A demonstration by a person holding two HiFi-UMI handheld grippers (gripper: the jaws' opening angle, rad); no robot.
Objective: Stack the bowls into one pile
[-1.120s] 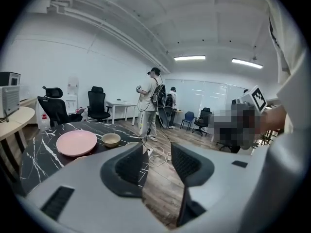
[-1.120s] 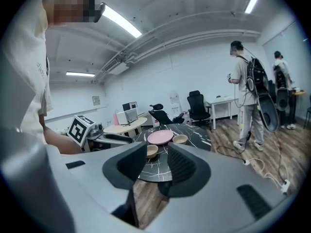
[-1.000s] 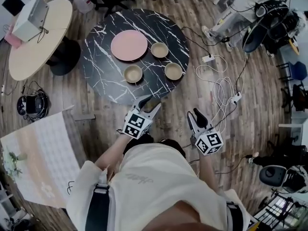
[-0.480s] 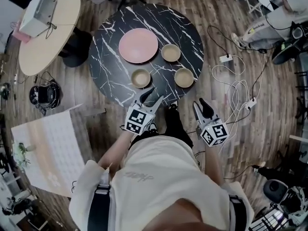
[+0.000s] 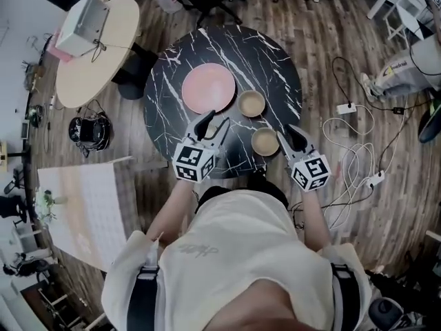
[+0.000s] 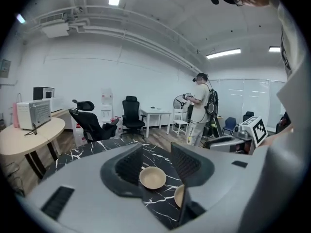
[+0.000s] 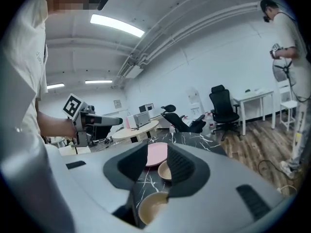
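The left gripper (image 5: 216, 120) reaches forward, tilted slightly down, its jaws apart and empty. The right gripper (image 5: 290, 134) is held alongside it, its jaws wide though they have just been closing a little, gripping nothing.

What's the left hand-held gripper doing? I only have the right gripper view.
Observer: The left gripper view shows the left hand-held gripper open and empty, with a bowl ahead of it, untouched.
Operator: Table shape?
Observer: The head view shows a round, black marble table.
Operator: Trip hazards?
Observer: A corded white power strip lies on the floor right of the table.
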